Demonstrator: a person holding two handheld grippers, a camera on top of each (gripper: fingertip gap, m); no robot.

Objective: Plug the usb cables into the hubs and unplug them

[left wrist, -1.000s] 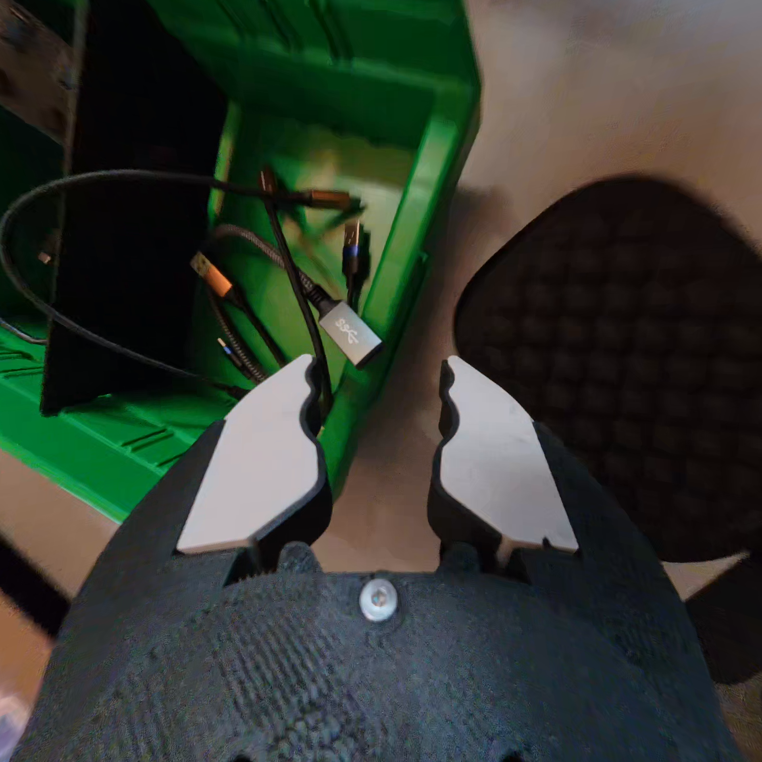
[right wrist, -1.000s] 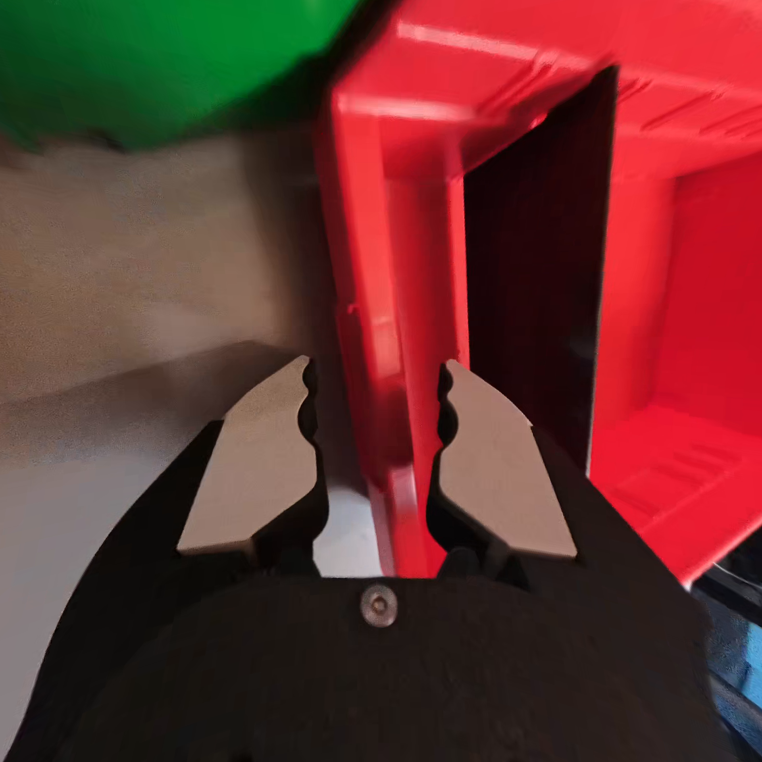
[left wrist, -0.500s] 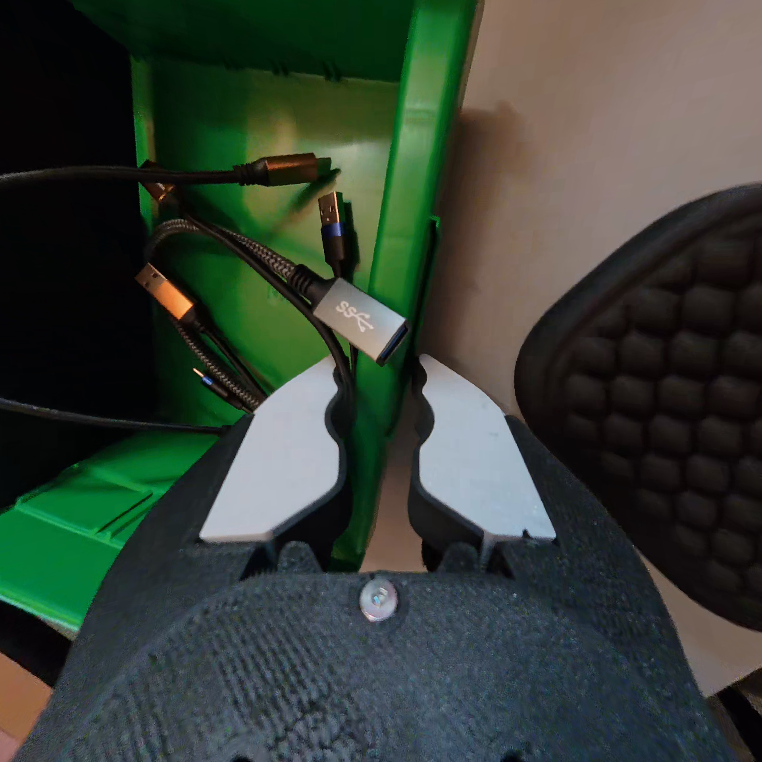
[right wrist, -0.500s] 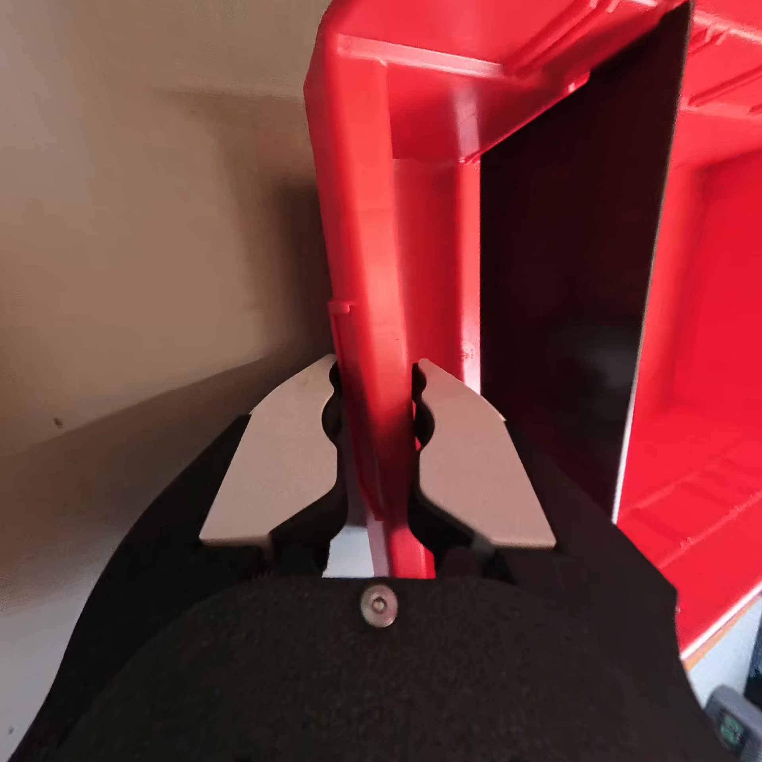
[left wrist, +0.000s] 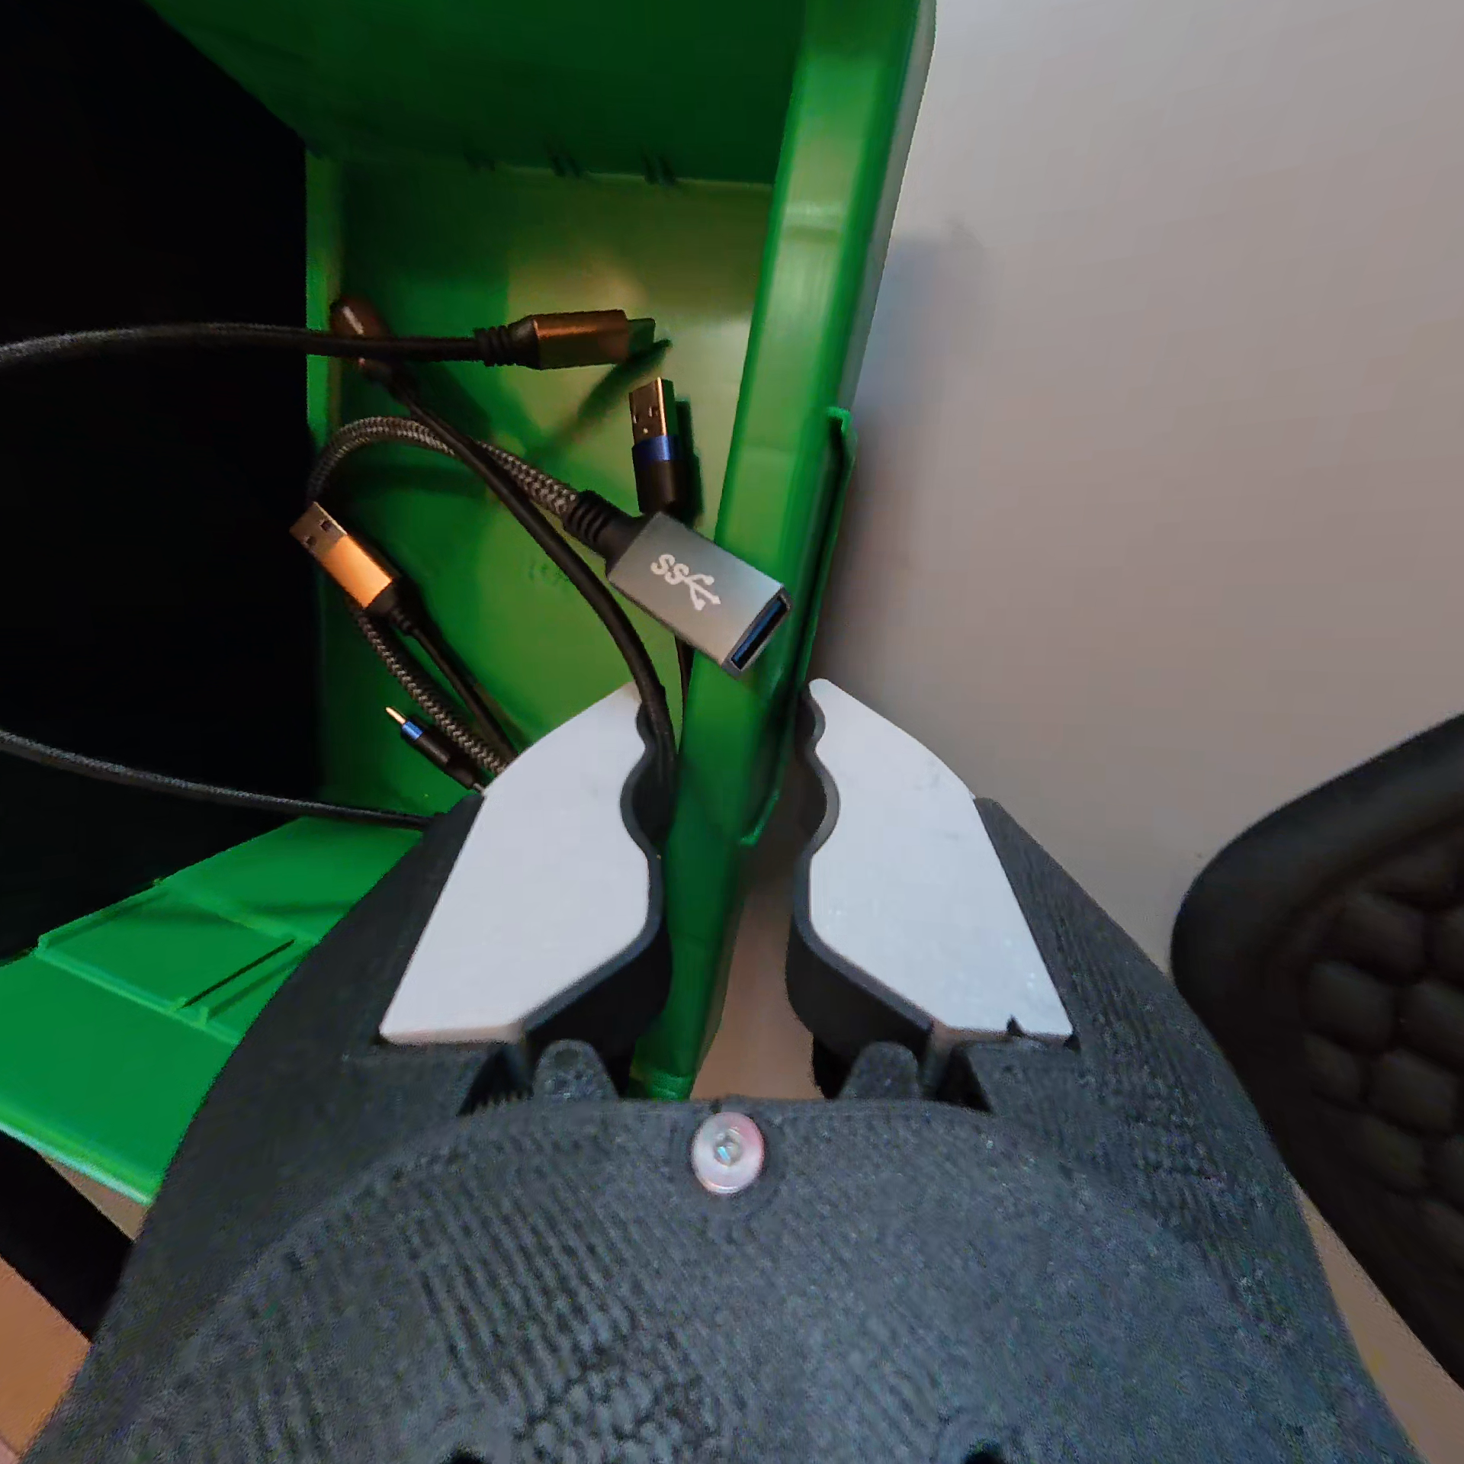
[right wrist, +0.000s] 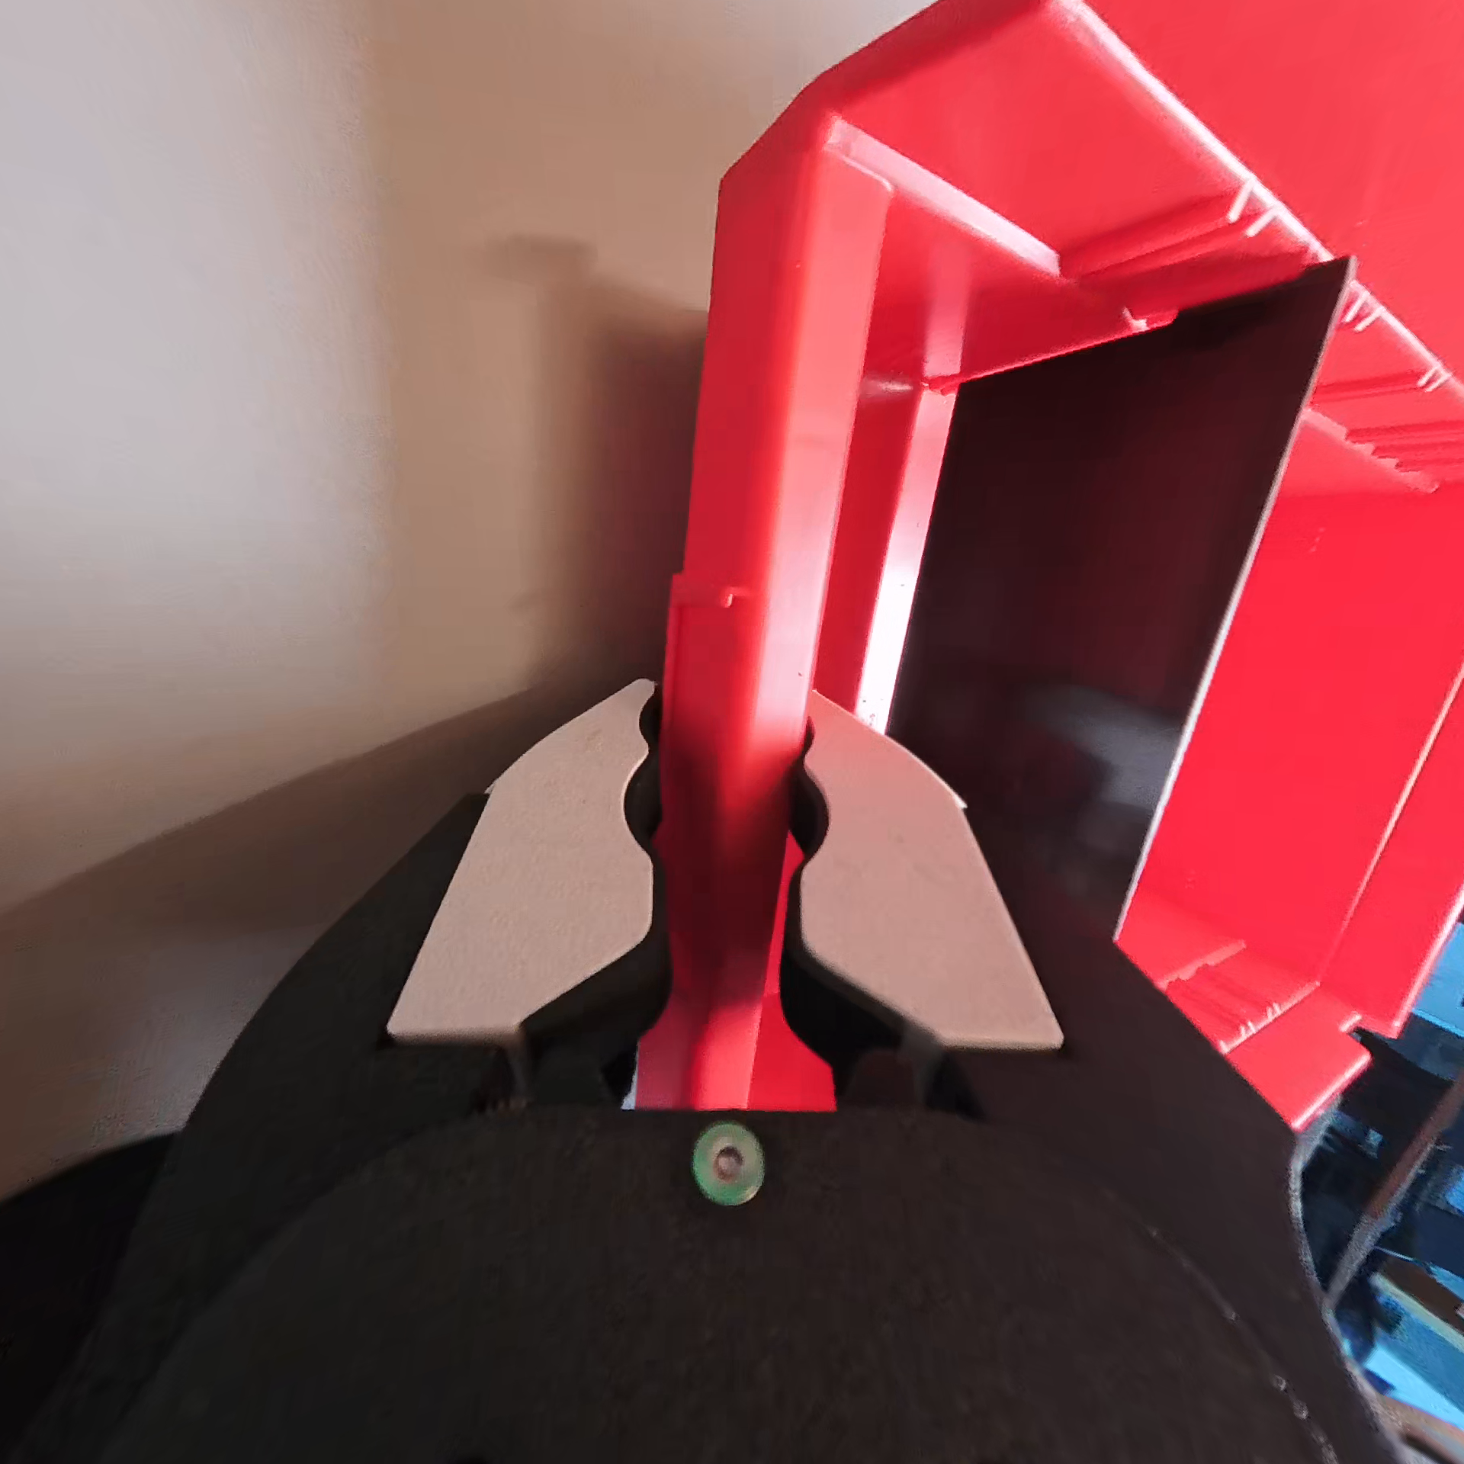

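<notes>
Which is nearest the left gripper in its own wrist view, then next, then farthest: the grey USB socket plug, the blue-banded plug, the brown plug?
From the left gripper:
1. Grey USB socket plug, just above the fingertips, by the green bin wall.
2. Blue-banded plug, higher up.
3. Brown plug, topmost, deepest in.

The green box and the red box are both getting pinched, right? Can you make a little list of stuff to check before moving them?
1. Left gripper closed on the green bin wall: ok.
2. Right gripper closed on the red bin wall: ok.
3. Black cable clear of the left fingers: not ok, it runs against the inner finger.
4. Grey USB socket safely inside: not ok, it leans on the rim.
5. Red bin's contents: cannot tell.
</notes>
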